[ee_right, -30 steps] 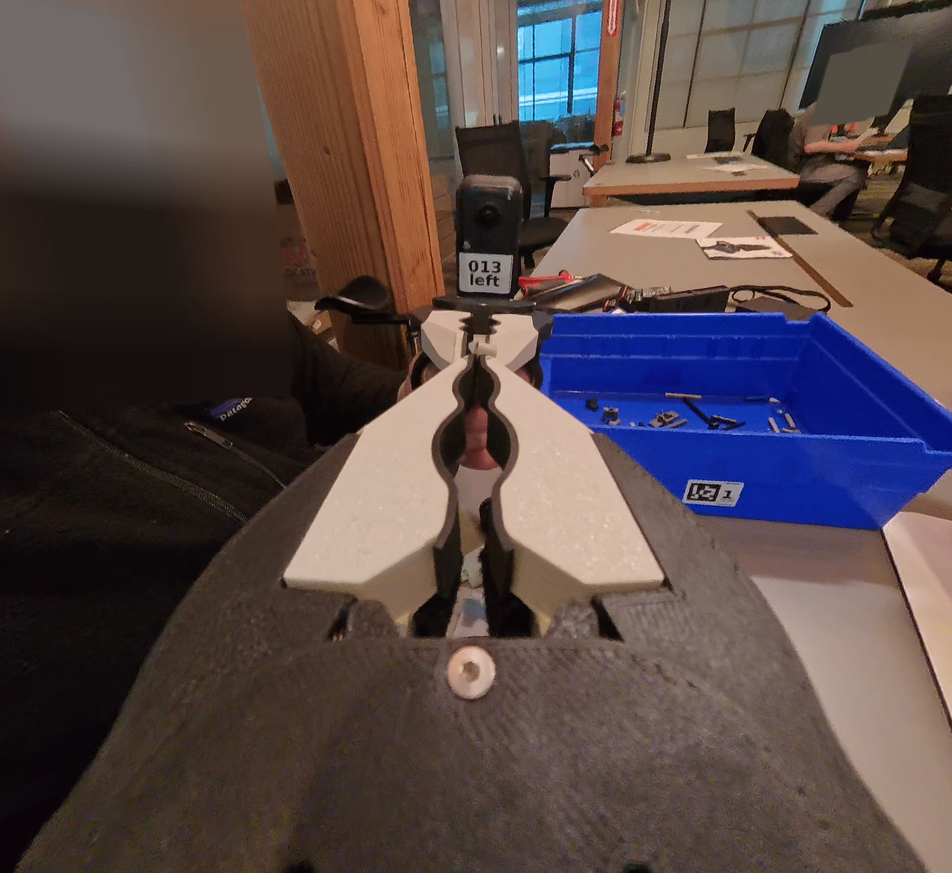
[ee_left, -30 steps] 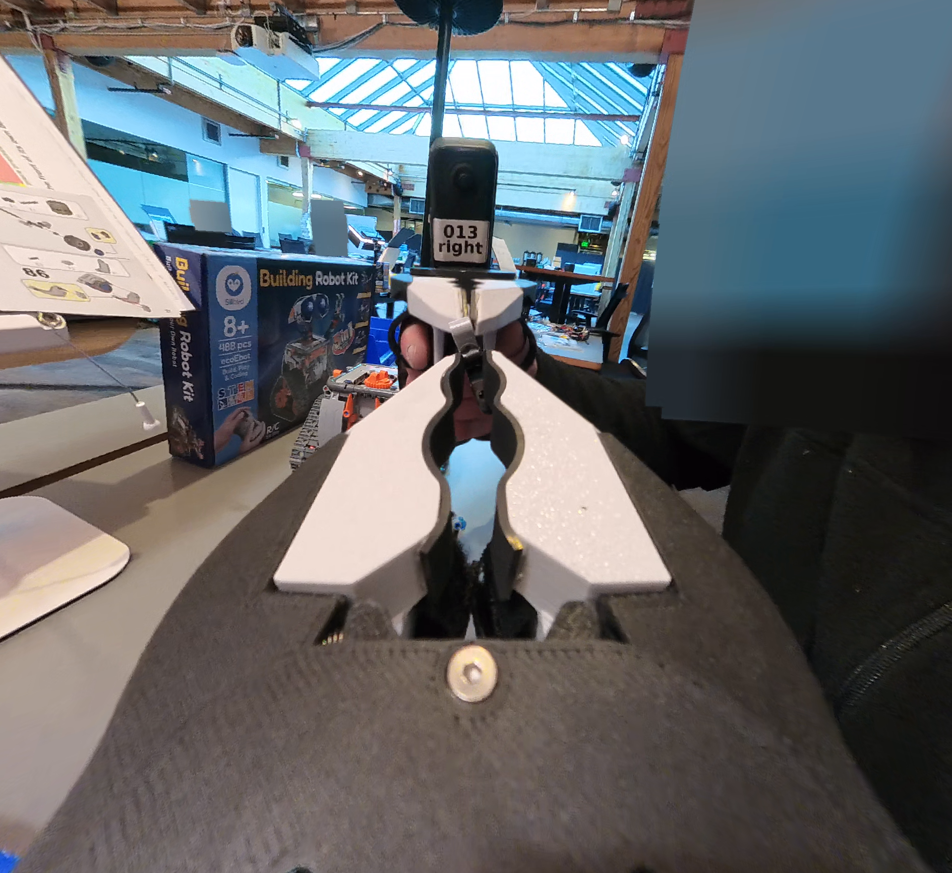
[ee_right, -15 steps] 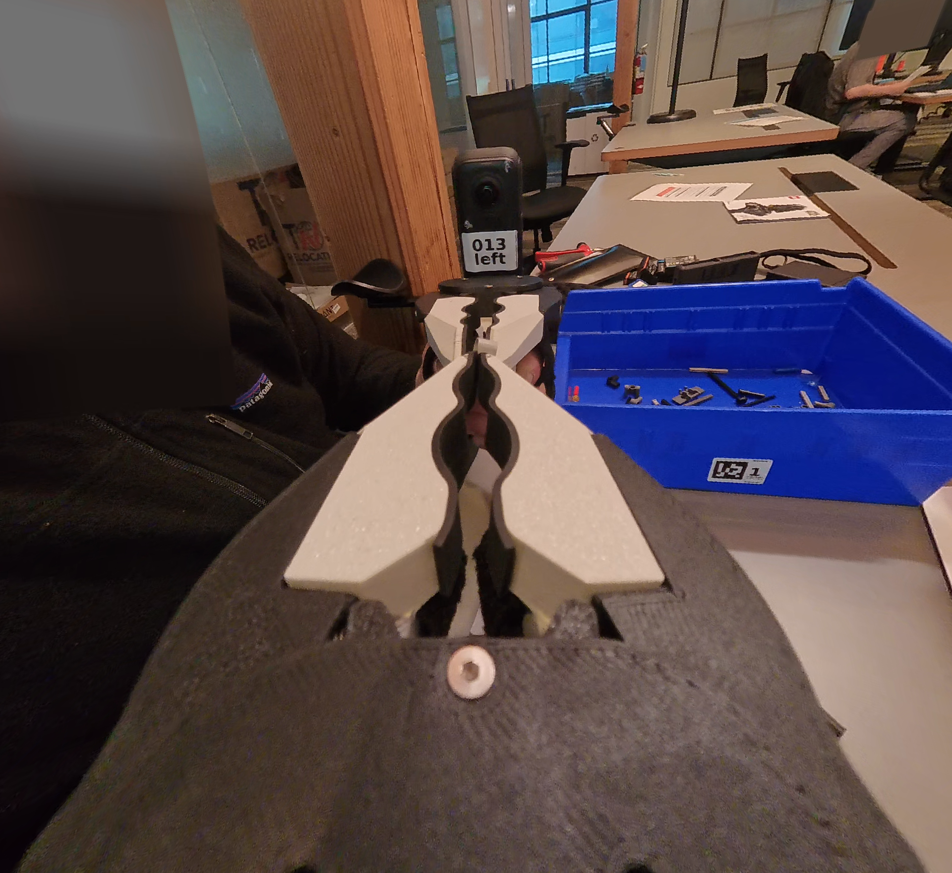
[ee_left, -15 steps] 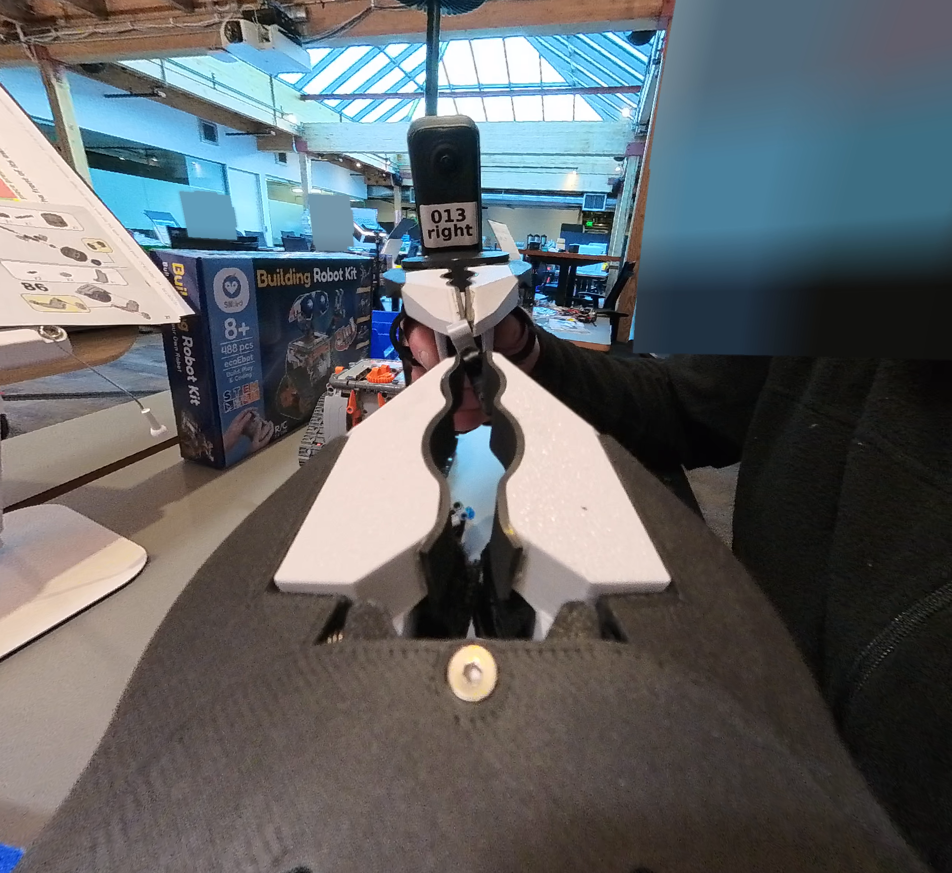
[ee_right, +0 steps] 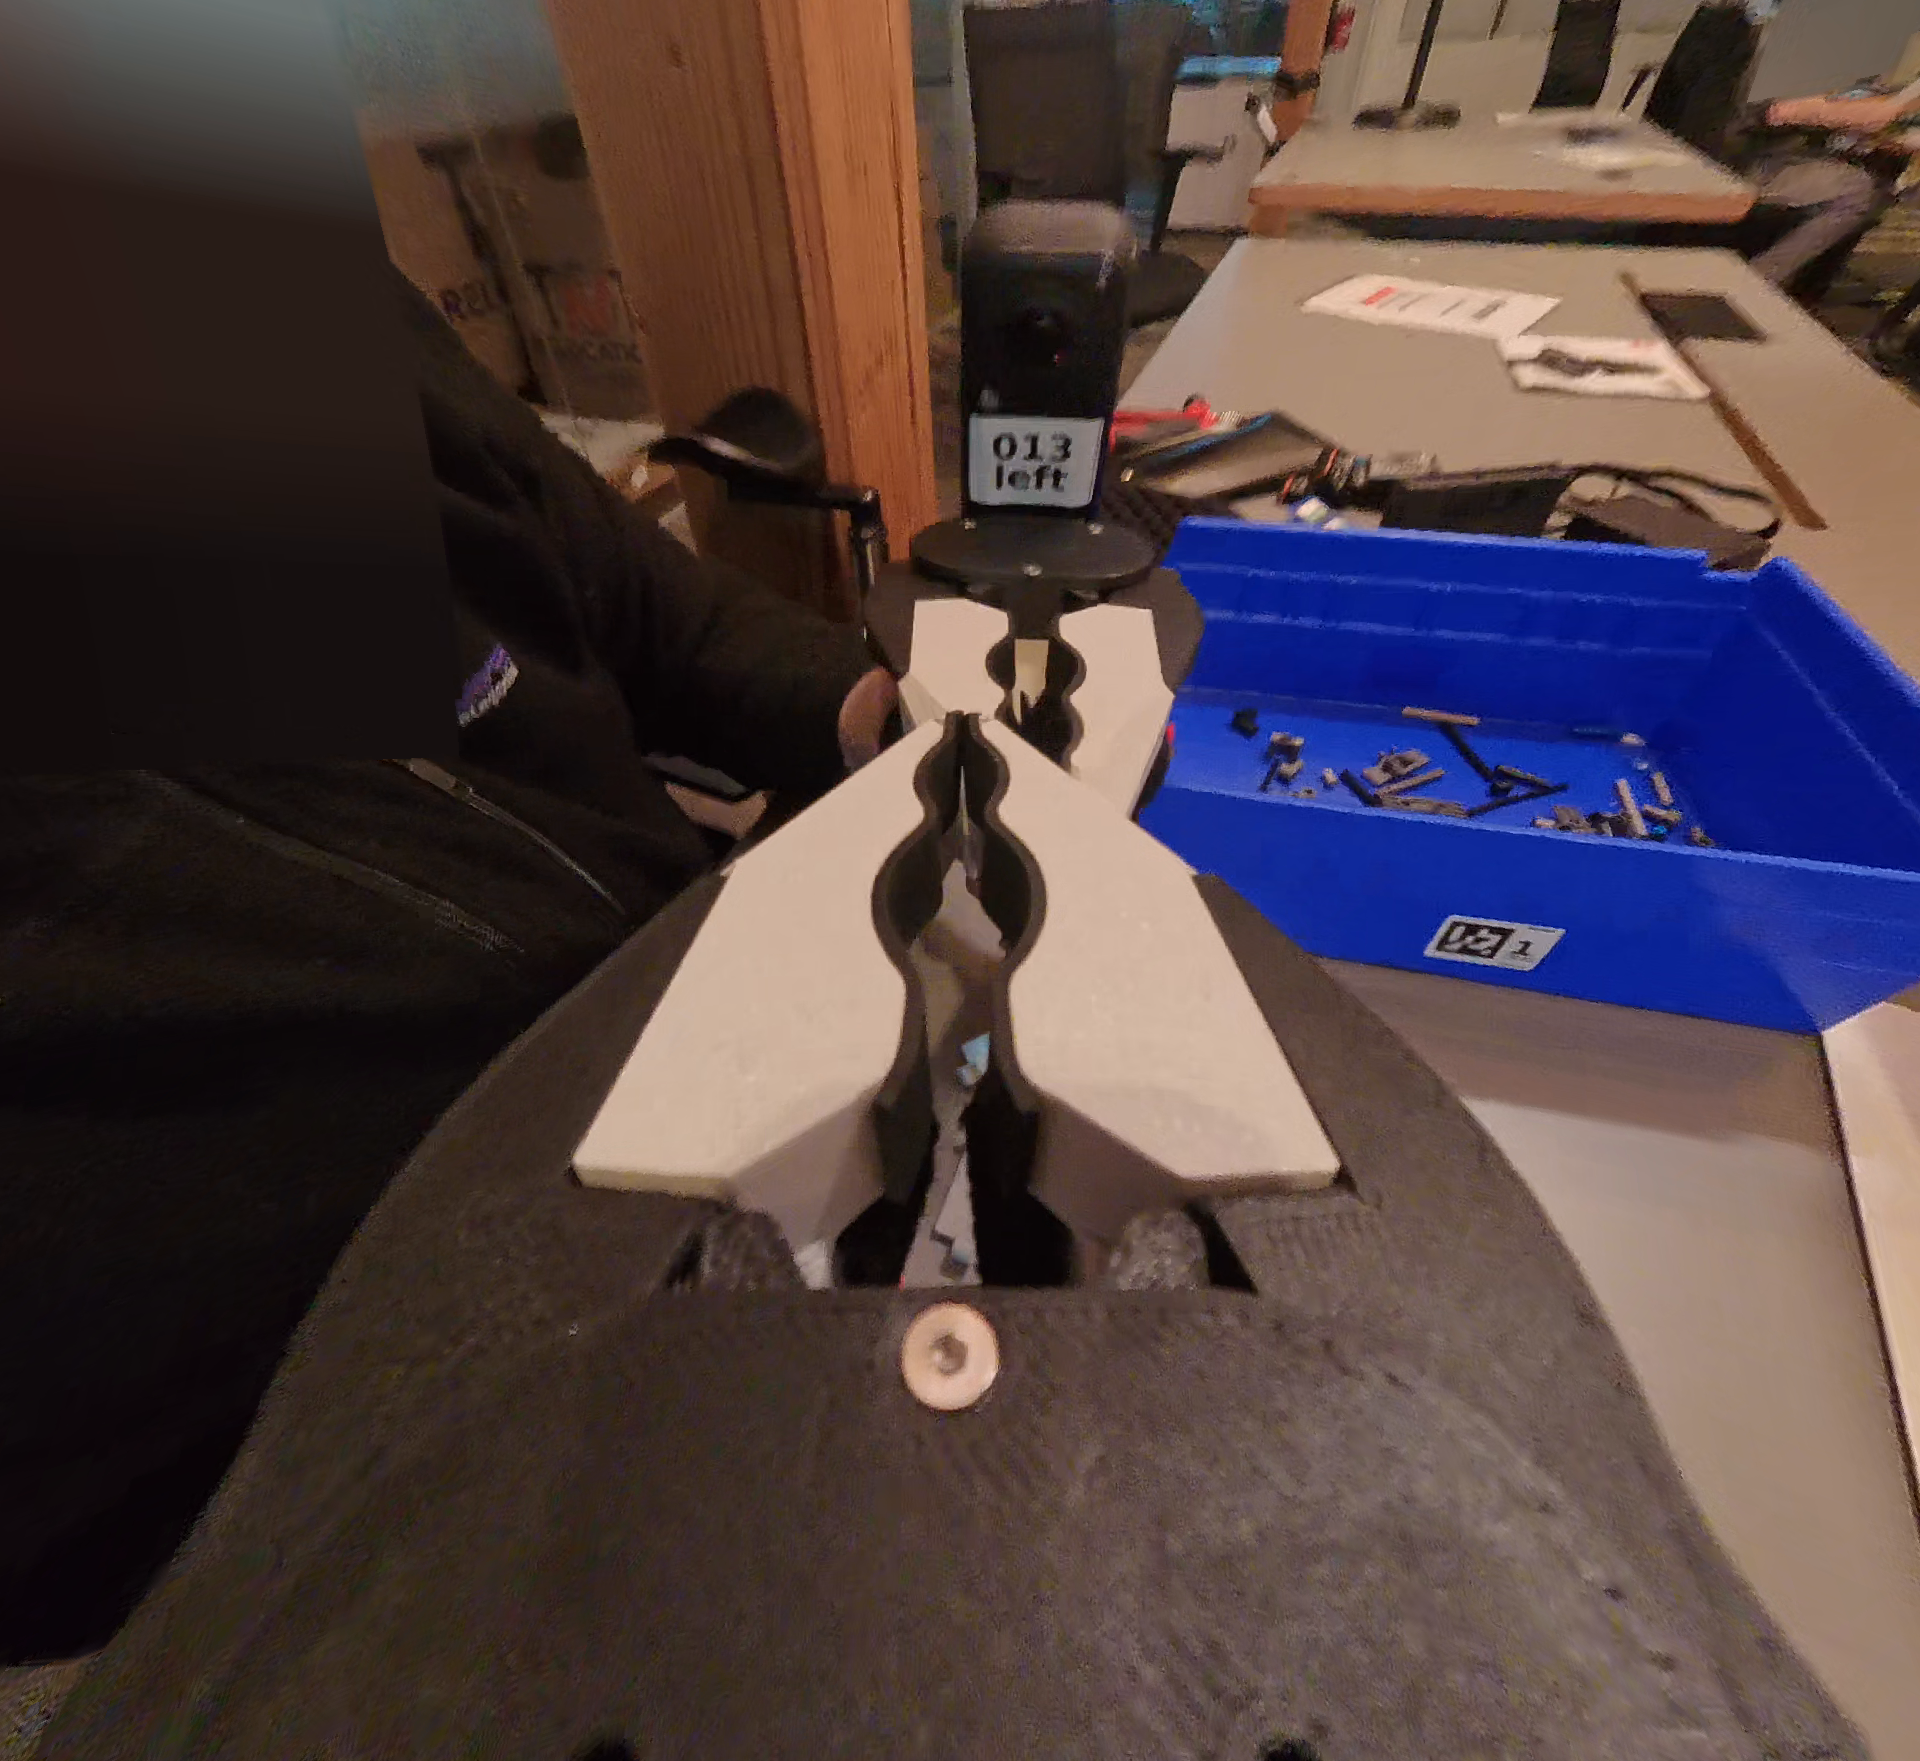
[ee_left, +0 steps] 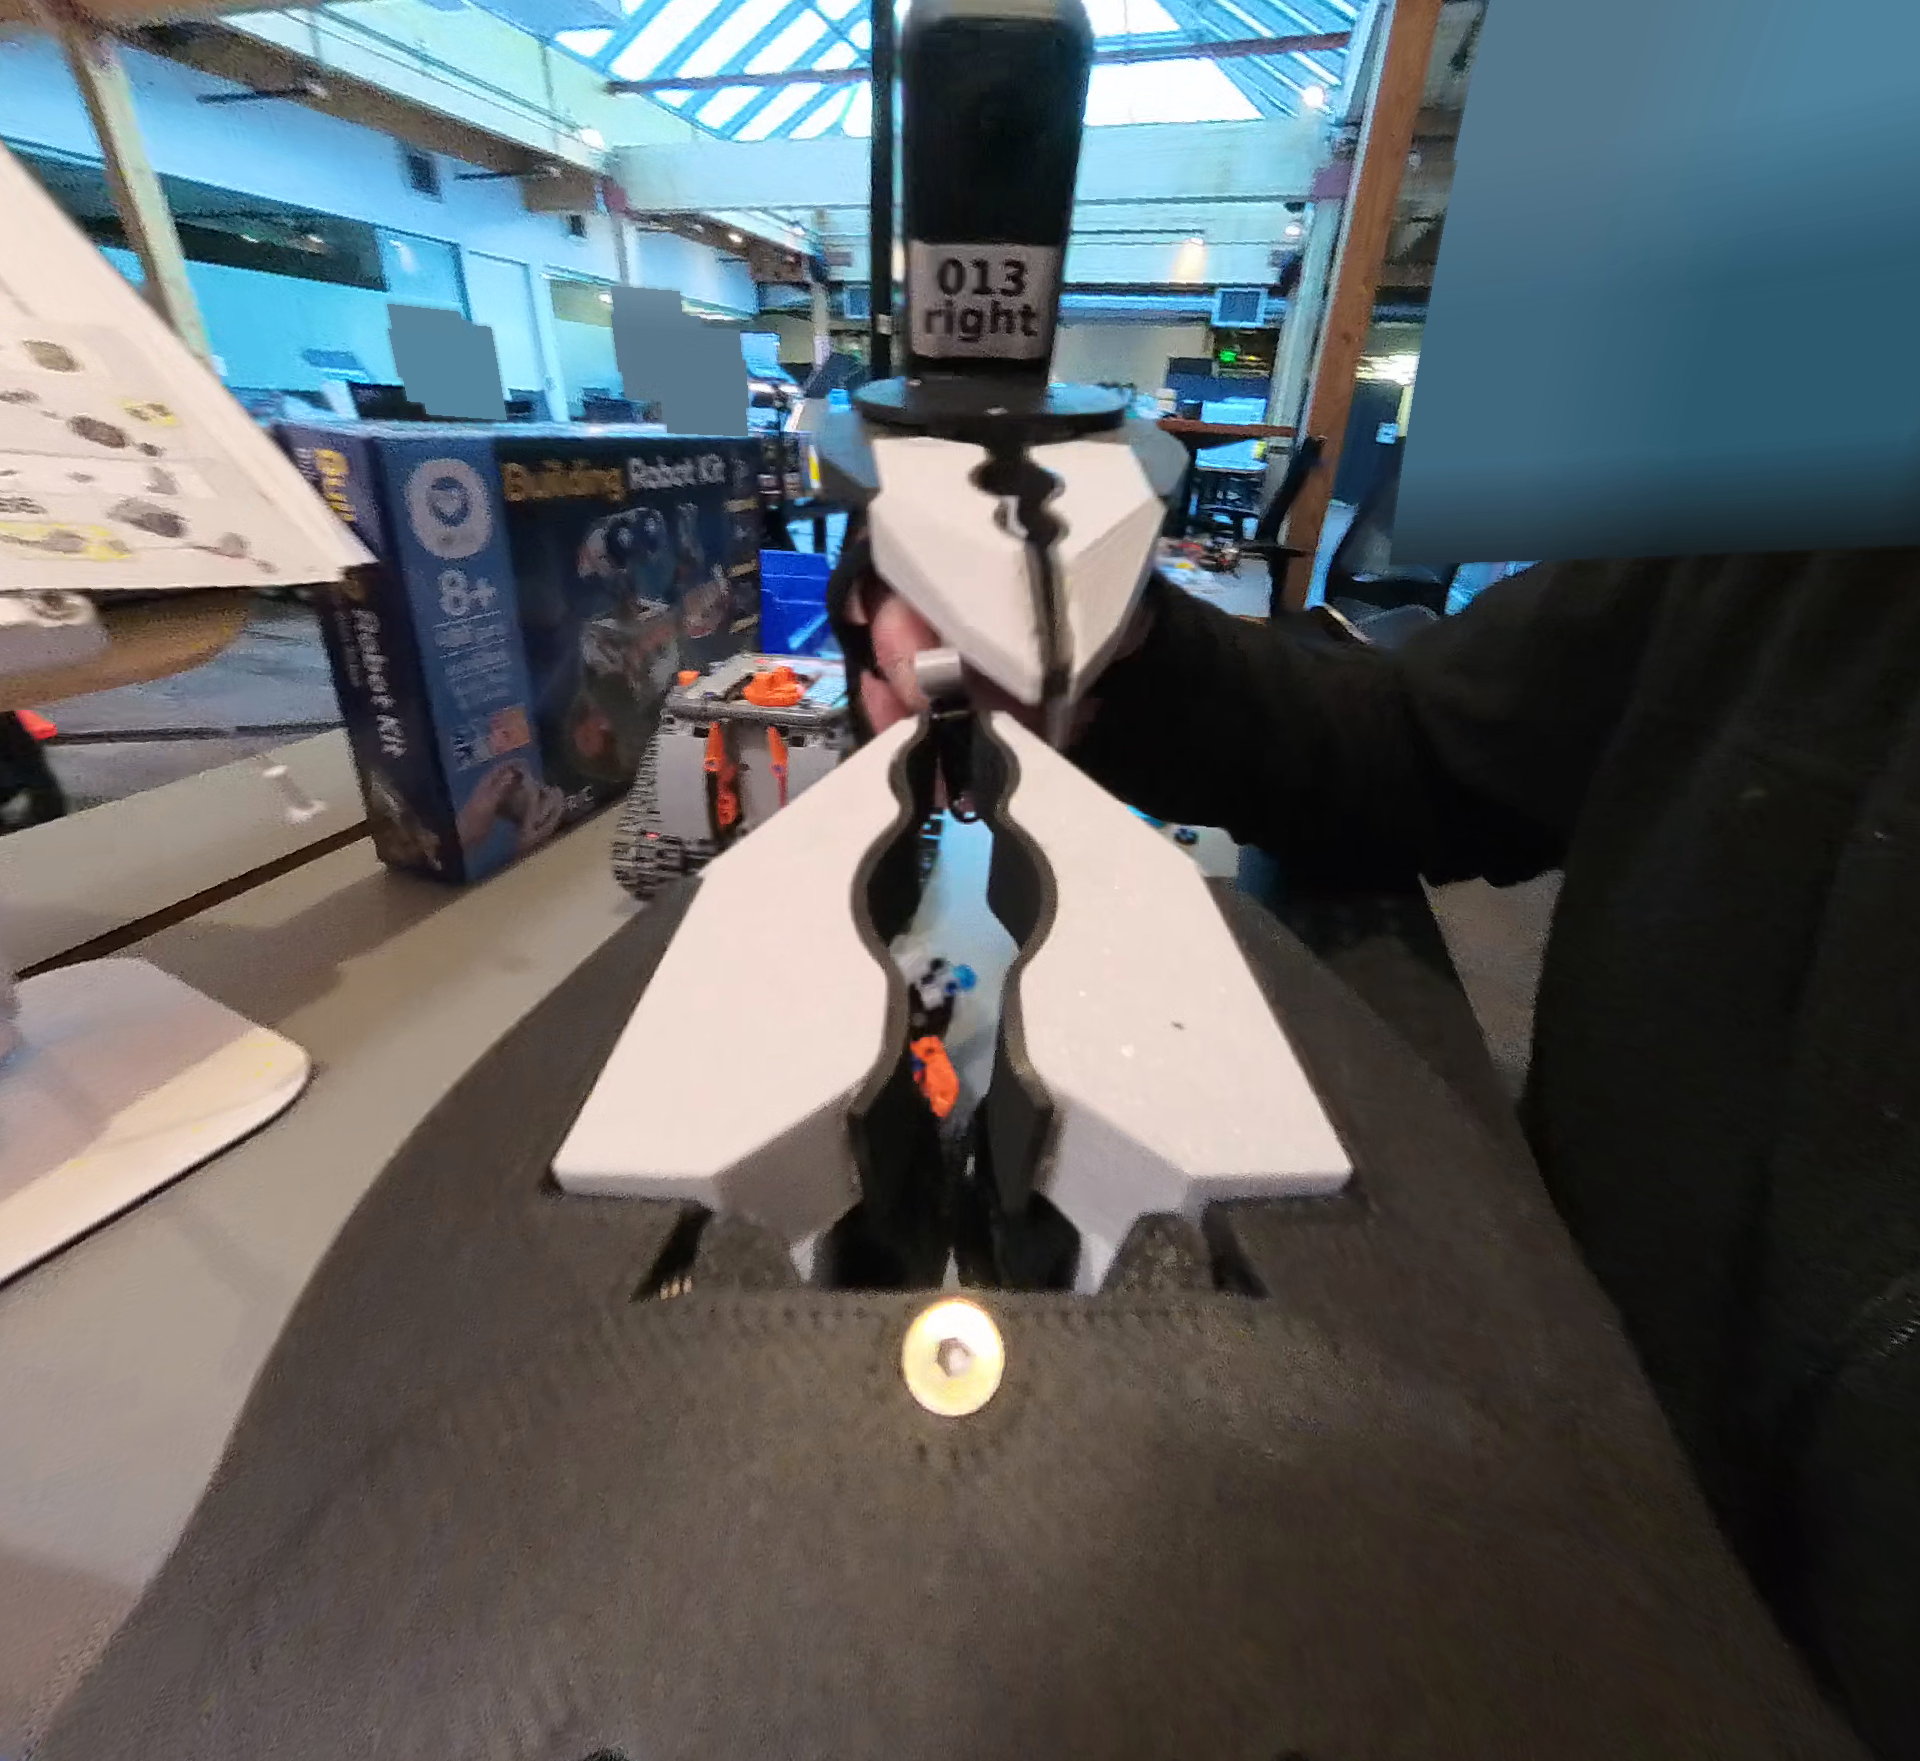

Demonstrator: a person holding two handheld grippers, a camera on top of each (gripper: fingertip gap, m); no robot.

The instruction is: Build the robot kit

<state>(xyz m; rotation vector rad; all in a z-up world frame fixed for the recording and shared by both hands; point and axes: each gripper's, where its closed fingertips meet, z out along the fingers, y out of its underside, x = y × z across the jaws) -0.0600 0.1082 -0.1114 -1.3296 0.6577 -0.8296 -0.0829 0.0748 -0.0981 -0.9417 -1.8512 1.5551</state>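
My two grippers meet tip to tip above the grey table. In the left wrist view my left gripper [ee_left: 951, 737] is shut on a small black part [ee_left: 952, 761] with a grey pin end [ee_left: 938, 670] sticking out past the tips. The right gripper [ee_left: 1044, 714] faces it, just right of that pin, jaws together. In the right wrist view my right gripper [ee_right: 961, 729] is shut and I see nothing in it. The left gripper [ee_right: 1023, 714] sits just beyond and slightly right of it. A person's hands hold both handles.
A blue bin [ee_right: 1558, 890] with several small dark parts stands at the right. A blue kit box [ee_left: 499, 651] and a partly built tracked model [ee_left: 727, 755] stand at the back. An instruction sheet [ee_left: 125, 464] on a white stand [ee_left: 125, 1088] is left. A wooden post [ee_right: 748, 205] rises behind. The tips of both grippers are at nearly the same place.
The two grippers have come closer together. In the left view the right gripper looms larger and has slid to the right of the held part; both stay shut.
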